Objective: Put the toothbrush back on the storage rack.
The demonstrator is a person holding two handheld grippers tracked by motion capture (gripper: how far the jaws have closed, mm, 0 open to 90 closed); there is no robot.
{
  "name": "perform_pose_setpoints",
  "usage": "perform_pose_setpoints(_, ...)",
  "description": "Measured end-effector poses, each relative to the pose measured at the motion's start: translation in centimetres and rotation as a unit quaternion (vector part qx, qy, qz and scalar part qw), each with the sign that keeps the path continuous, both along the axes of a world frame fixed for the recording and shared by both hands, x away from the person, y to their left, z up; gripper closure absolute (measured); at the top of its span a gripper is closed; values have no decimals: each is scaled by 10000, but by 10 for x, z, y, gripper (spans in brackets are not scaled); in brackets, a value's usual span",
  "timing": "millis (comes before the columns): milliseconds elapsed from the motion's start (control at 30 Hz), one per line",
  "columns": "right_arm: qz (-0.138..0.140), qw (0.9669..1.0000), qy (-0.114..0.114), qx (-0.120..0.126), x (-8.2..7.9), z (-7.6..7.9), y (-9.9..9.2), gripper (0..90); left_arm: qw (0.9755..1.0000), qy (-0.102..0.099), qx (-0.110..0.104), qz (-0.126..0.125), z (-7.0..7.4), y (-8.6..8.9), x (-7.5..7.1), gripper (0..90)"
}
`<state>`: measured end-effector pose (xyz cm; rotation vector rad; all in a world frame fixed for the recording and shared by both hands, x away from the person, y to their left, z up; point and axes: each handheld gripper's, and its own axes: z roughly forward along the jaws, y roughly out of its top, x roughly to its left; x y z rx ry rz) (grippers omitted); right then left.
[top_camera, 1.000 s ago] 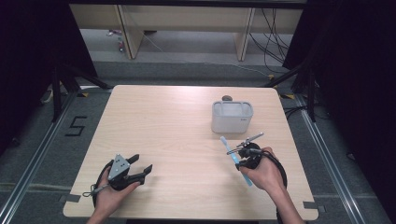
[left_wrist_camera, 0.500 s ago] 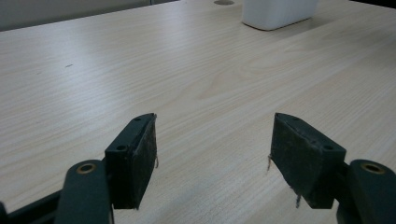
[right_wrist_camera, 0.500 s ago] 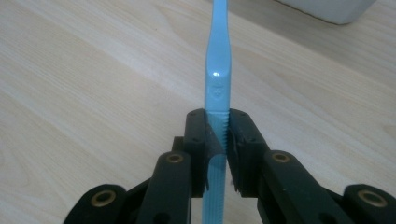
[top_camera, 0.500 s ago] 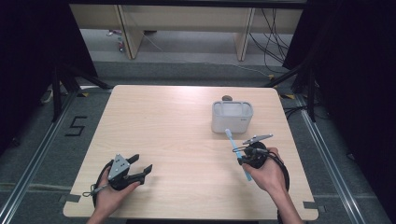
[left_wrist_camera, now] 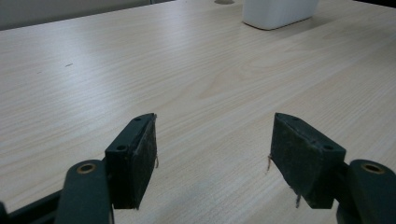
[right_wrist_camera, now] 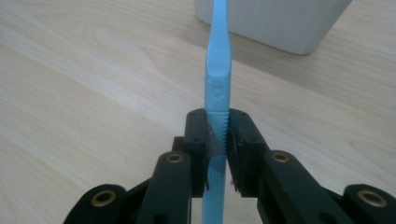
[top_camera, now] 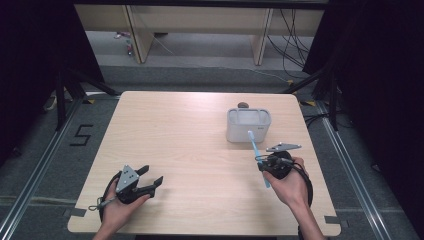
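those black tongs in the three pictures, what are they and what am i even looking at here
They are hand-held grippers: a person holds one in each hand and works them at a wooden table. One picture is taken from above the person's side of the table; the other two come from small cameras riding on each gripper, looking along its two black jaws. The left hand-held gripper rests low over bare wood with its jaws apart, holding nothing. The right hand-held gripper is clamped on the handle of a light blue toothbrush, which points toward a white container standing on the table. A small dark object lies just behind that container; what it is I cannot tell.
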<state>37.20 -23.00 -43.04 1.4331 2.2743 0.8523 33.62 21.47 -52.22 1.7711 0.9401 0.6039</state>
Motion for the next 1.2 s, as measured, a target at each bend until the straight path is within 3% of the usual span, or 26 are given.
perform_pose_setpoints(167, -221, 9991, -205, 310, 0, 2, -2, 789, 10000, 15, -5, -5, 0, 0, 0, 309)
perform_pose_setpoints(300, -171, 9988, -312, 323, 1, 4, -5, 789, 10000, 8, -14, 1, 0, 0, 0, 309)
perform_pose_setpoints(333, -295, 9984, -351, 335, 0, 5, -4, 789, 10000, 11, -12, 3, 0, 0, 0, 309)
perform_pose_setpoints(367, -198, 9980, -482, 364, 2, 4, -6, 789, 10000, 10, -14, 4, 0, 0, 0, 309)
perform_pose_setpoints(400, -271, 9975, -499, 432, 2, 4, -6, 789, 10000, 7, -15, 4, 0, 0, 0, 309)
perform_pose_setpoints(433, -208, 9975, -590, 318, 3, 6, -8, 789, 10000, 7, -15, 2, 0, 0, 0, 308)
perform_pose_setpoints(467, -289, 9965, -623, 477, 2, 6, -8, 789, 10000, 6, -15, 0, 0, 0, 0, 309)
perform_pose_setpoints(567, -280, 9956, -792, 404, 3, 7, -10, 789, 10000, 9, -23, 0, 0, 0, 0, 309)
perform_pose_setpoints(667, -364, 9947, -736, 615, 5, 8, -11, 789, 10000, 1, -61, -5, 0, 0, 0, 309)
perform_pose_setpoints(767, -512, 9931, -830, 645, 5, 10, -11, 789, 10000, -8, -61, -21, 0, 1, 1, 309)
perform_pose_setpoints(800, -530, 9936, -756, 651, 5, 11, -11, 789, 10000, -5, -65, -14, 0, 1, 1, 309)
perform_pose_setpoints(833, -444, 9931, -866, 654, 7, 11, -13, 789, 10000, -9, -63, -20, -1, 1, 1, 309)
perform_pose_setpoints(900, -444, 9933, -839, 667, 8, 12, -13, 789, 10000, 14, -46, 5, 0, 0, 0, 309)
perform_pose_setpoints(1000, -549, 9912, -930, 770, 9, 12, -13, 789, 10000, -5, -58, -13, 0, 1, 0, 309)
perform_pose_setpoints(1200, -611, 9895, -1109, 704, 12, 17, -15, 789, 10000, -13, -68, -18, -1, 1, 1, 308)
